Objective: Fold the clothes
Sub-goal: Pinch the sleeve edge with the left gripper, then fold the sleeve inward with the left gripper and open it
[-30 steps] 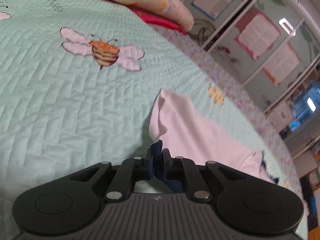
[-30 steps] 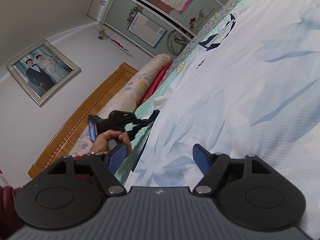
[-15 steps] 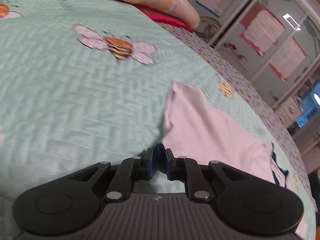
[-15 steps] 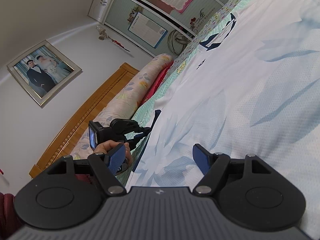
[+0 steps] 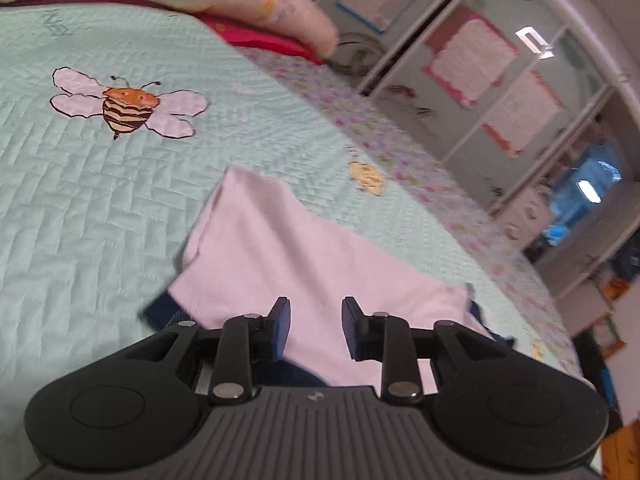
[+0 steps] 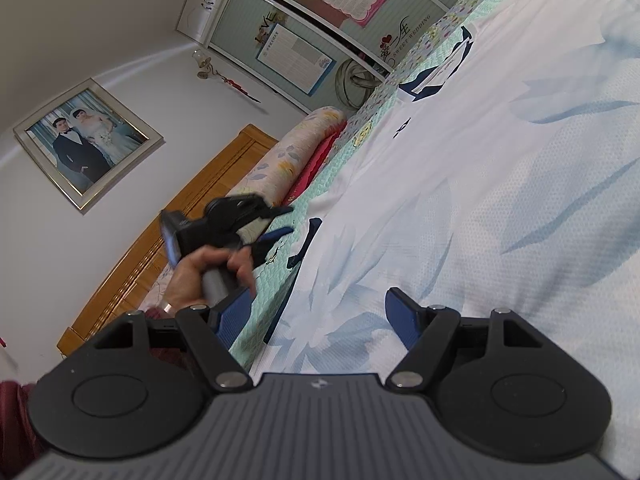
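Green quilted bed [image 5: 100,208] carries a white shirt [image 5: 288,248]; left hand-held gripper [image 5: 312,324] has just been opening, empty; right hand-held gripper [image 6: 316,320] gapes wide, empty.

Each gripper, the left gripper [image 5: 312,326] and the right gripper [image 6: 318,314], has a ribbed grey body, black rounded linkage arms with silver screws, and blue finger pads [image 6: 400,316]. Beside the right gripper's left pad, the person's hand [image 6: 200,276] wears a silver ring [image 6: 167,307] above a maroon sleeve [image 6: 16,412].

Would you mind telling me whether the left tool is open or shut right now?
Open. The left tool has just been opening; its blue pads stand apart above the white shirt sleeve, which lies flat on the quilt, nothing pinched between them.
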The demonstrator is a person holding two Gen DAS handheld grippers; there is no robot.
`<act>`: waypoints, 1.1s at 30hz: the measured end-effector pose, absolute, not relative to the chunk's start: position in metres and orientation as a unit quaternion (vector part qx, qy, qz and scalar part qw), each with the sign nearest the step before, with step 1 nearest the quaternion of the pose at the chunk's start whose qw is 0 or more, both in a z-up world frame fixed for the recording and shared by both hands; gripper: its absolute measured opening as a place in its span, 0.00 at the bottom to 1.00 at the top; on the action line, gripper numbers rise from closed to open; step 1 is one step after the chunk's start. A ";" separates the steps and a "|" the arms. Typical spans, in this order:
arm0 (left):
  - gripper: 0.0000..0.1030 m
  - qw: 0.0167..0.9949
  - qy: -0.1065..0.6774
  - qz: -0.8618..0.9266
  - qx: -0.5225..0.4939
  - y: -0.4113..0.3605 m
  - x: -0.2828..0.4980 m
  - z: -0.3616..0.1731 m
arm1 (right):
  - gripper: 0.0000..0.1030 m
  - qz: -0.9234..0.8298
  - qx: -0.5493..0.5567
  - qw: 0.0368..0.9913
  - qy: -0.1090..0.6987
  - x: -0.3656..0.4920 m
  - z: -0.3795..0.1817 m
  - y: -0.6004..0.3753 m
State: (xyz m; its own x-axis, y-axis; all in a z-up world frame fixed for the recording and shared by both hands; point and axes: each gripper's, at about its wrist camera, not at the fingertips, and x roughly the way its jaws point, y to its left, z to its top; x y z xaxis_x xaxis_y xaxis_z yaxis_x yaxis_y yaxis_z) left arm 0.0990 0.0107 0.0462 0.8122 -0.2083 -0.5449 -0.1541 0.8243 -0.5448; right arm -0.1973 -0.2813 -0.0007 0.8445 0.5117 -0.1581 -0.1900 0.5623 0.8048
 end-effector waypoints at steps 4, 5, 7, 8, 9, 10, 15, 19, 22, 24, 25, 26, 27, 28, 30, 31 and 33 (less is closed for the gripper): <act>0.29 0.904 0.308 -0.024 -0.295 0.014 0.137 0.045 | 0.72 0.205 0.425 0.861 0.189 -0.198 -0.001 -0.282; 0.29 0.905 0.303 -0.023 -0.299 0.016 0.144 0.046 | 0.72 0.206 0.425 0.861 0.188 -0.198 -0.002 -0.283; 0.31 0.897 0.308 -0.027 -0.315 0.023 0.162 0.039 | 0.72 0.207 0.427 0.860 0.188 -0.198 -0.002 -0.283; 0.32 0.884 0.327 -0.040 -0.332 0.027 0.172 0.031 | 0.72 0.207 0.427 0.860 0.188 -0.197 -0.002 -0.284; 0.30 0.868 0.359 -0.057 -0.339 0.031 0.182 0.020 | 0.72 0.208 0.428 0.859 0.187 -0.197 -0.002 -0.284; 0.18 0.874 0.368 -0.037 -0.316 0.033 0.182 0.017 | 0.72 0.208 0.429 0.859 0.187 -0.197 -0.002 -0.284; 0.03 0.900 0.330 0.050 -0.279 0.061 0.158 0.011 | 0.72 0.211 0.434 0.856 0.184 -0.197 -0.002 -0.286; 0.06 0.919 0.303 0.046 -0.249 0.052 0.145 0.024 | 0.72 0.212 0.436 0.855 0.183 -0.197 -0.002 -0.286; 0.25 0.928 0.286 0.005 -0.240 0.034 0.137 0.030 | 0.72 0.212 0.435 0.855 0.184 -0.197 -0.001 -0.286; 0.34 0.923 0.322 0.007 -0.211 0.023 0.143 0.020 | 0.72 0.212 0.435 0.855 0.184 -0.197 -0.001 -0.286; 0.29 0.926 0.330 0.013 -0.184 0.020 0.146 0.014 | 0.72 0.212 0.435 0.856 0.184 -0.197 -0.001 -0.286; 0.24 0.927 0.330 0.020 -0.178 0.019 0.144 0.017 | 0.72 0.212 0.435 0.856 0.184 -0.197 -0.001 -0.286; 0.24 0.928 0.329 0.028 -0.175 0.019 0.142 0.021 | 0.72 0.212 0.435 0.856 0.184 -0.198 -0.001 -0.286; 0.24 0.928 0.328 0.035 -0.171 0.018 0.140 0.025 | 0.72 0.212 0.434 0.856 0.184 -0.198 -0.001 -0.286; 0.24 0.930 0.316 0.046 -0.182 0.019 0.130 0.035 | 0.72 0.212 0.433 0.856 0.185 -0.198 -0.001 -0.285; 0.24 0.931 0.306 0.036 -0.193 0.019 0.120 0.042 | 0.72 0.212 0.433 0.857 0.185 -0.198 -0.001 -0.285; 0.24 0.934 0.294 0.000 -0.204 0.015 0.097 0.056 | 0.72 0.211 0.432 0.857 0.185 -0.198 -0.001 -0.285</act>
State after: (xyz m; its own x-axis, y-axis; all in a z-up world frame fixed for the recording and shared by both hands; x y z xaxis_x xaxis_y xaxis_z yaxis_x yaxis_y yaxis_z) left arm 0.0972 0.0153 0.0557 0.8273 -0.1191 -0.5489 -0.1207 0.9167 -0.3809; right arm -0.1983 -0.2853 -0.0005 0.8420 0.5224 -0.1347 -0.2022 0.5370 0.8190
